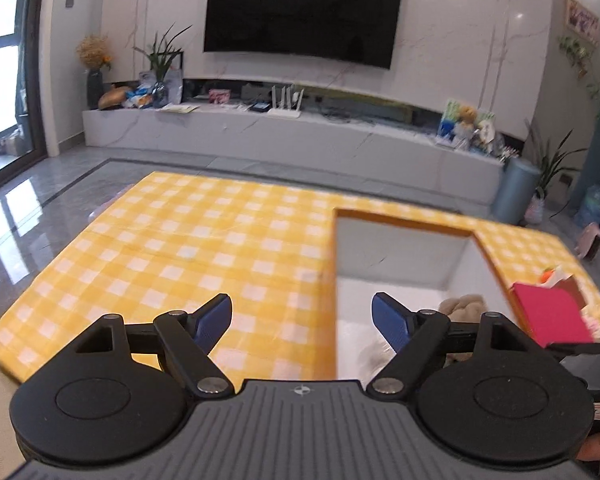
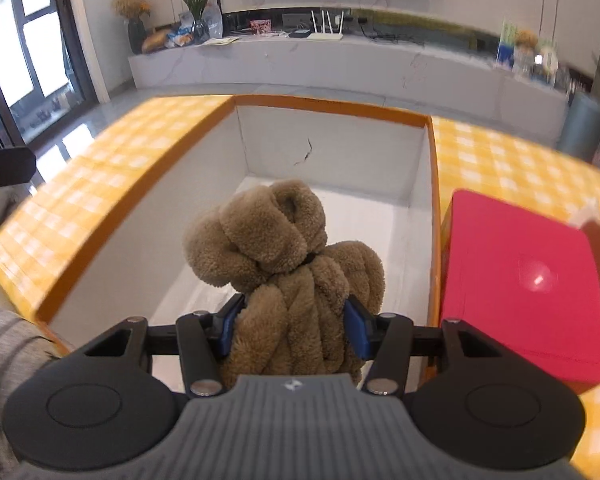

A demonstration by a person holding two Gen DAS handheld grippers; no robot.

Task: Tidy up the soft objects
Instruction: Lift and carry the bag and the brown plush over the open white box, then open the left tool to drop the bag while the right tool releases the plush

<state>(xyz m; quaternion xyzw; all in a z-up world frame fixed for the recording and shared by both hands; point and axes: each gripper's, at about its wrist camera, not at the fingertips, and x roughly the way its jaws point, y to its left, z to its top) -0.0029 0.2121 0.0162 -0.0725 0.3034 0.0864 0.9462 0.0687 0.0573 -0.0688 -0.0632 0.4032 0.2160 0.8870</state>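
Each handheld gripper, left gripper (image 1: pixel 302 322) and right gripper (image 2: pixel 294 326), has black linkage arms, silver pivot screws, blue ribbed pads and a grey ridged housing; a grey striped sleeve (image 2: pixel 8 344) shows lower left.

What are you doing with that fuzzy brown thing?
A person is tidying soft things with two hand-held grippers. The right gripper has its jaws shut on a fuzzy brown bundle and holds it over the white inside of an orange box on a yellow checked cloth. The left gripper is open and holds nothing. A red box sits beside the orange one.
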